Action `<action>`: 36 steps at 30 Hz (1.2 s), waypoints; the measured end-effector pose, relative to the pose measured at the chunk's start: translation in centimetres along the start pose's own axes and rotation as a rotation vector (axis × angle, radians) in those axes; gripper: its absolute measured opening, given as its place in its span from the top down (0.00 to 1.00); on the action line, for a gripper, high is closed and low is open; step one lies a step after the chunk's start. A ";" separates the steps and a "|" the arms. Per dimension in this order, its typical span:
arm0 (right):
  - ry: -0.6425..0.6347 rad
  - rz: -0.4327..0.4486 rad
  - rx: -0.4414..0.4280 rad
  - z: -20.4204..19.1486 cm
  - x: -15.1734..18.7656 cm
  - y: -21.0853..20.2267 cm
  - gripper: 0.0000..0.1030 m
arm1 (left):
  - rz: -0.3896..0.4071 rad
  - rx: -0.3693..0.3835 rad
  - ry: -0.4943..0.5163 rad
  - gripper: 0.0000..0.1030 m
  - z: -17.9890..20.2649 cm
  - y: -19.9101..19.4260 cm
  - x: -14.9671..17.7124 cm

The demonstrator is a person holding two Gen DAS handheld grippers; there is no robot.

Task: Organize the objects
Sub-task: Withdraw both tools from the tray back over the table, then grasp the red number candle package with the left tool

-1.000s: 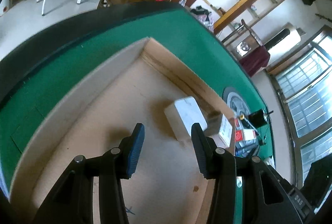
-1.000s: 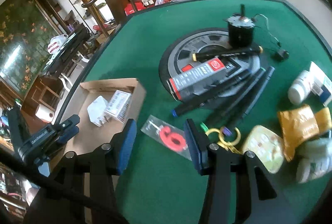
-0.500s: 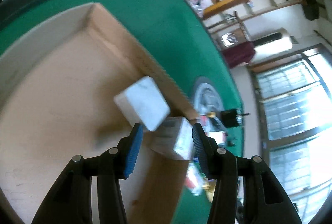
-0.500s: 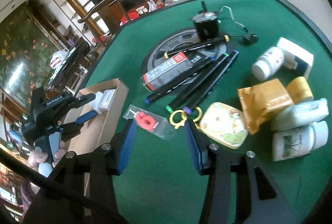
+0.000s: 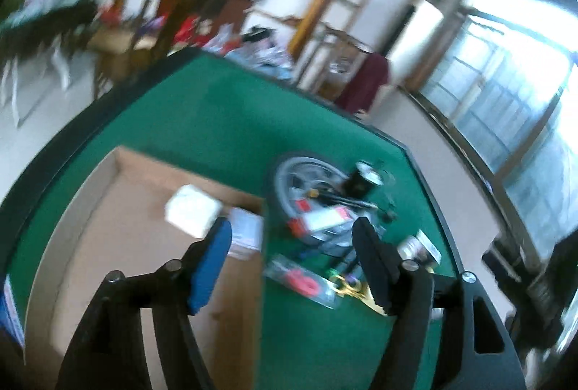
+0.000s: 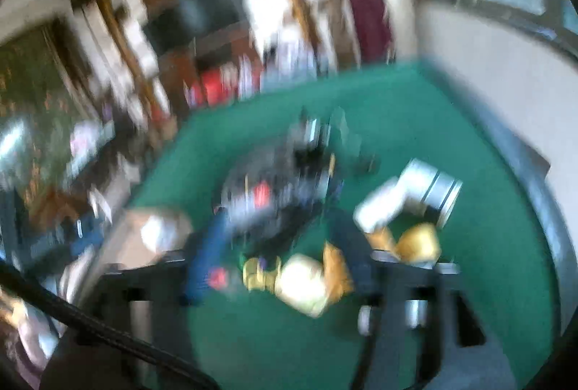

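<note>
A shallow cardboard box (image 5: 119, 245) lies on the green table and holds a white block (image 5: 191, 211) and a small printed carton (image 5: 245, 234). My left gripper (image 5: 290, 238) hangs above the box's right edge, its jaws opening, with nothing between them. Right of the box lie a red number-six candle packet (image 5: 303, 283), gold-handled scissors (image 5: 348, 285), markers and a red-and-white carton (image 5: 325, 218) on a round dark plate (image 5: 289, 173). The right wrist view is badly blurred. My right gripper (image 6: 280, 231) hovers over the clutter, jaws opening wide and empty, above a pale round pouch (image 6: 307, 281).
A black motor (image 5: 361, 178) stands on the plate's far side. A white bottle (image 6: 383, 205), a white box (image 6: 433, 187) and yellow packets (image 6: 419, 241) lie at the right. The table's dark rim (image 5: 444, 223) is close behind them. Chairs and furniture stand beyond.
The left gripper has risen and swung right out of the box and spread its jaws. The right gripper has shifted right over the pouches and opened wide; both views are now blurred.
</note>
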State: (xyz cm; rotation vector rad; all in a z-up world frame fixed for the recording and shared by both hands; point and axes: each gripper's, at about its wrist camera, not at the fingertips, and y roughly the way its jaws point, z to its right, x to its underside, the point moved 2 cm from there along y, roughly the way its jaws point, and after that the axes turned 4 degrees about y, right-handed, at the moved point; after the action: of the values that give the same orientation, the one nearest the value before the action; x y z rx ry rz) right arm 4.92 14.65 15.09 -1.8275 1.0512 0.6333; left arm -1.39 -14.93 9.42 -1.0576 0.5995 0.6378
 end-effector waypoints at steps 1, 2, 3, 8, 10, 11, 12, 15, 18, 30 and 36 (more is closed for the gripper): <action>0.063 0.024 -0.021 1.3 -0.2 -0.4 0.00 | -0.012 0.007 0.040 0.38 1.2 0.2 0.3; 0.099 -0.004 -0.004 2.3 -0.3 -0.1 0.00 | -0.035 0.017 0.083 0.38 2.4 0.8 0.8; 0.131 -0.050 0.020 3.8 -0.3 0.8 0.00 | -0.051 0.023 0.109 0.38 3.0 1.2 1.0; 0.123 -0.030 0.173 8.1 0.1 2.9 0.00 | -0.186 -0.024 0.162 0.38 5.5 5.1 4.1; 0.105 -0.022 0.216 9.4 0.5 3.6 0.00 | -0.240 -0.057 0.109 0.38 4.8 6.6 5.4; 0.102 -0.021 0.227 10.0 0.5 3.9 0.00 | -0.258 -0.082 0.078 0.38 4.5 7.0 5.9; 0.107 -0.020 0.232 10.7 0.7 4.2 0.00 | -0.272 -0.108 0.041 0.38 4.0 7.4 6.5; 0.154 -0.053 0.220 12.3 1.1 4.7 0.00 | -0.294 -0.175 -0.032 0.38 3.5 9.0 7.6; 0.171 -0.071 0.179 12.3 1.2 4.5 0.00 | -0.271 -0.236 -0.014 0.38 4.1 9.8 7.6; 0.095 -0.057 0.188 10.4 2.0 4.3 0.00 | -0.249 -0.299 0.062 0.72 3.6 10.9 6.7; 0.100 -0.074 0.195 10.4 2.4 4.8 0.00 | -0.239 -0.278 0.058 0.72 3.7 10.6 7.0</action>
State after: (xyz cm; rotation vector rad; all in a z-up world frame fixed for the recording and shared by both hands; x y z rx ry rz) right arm 2.05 21.90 6.33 -1.7328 1.0670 0.3842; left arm -3.87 -6.54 -0.51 -1.3889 0.4321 0.4896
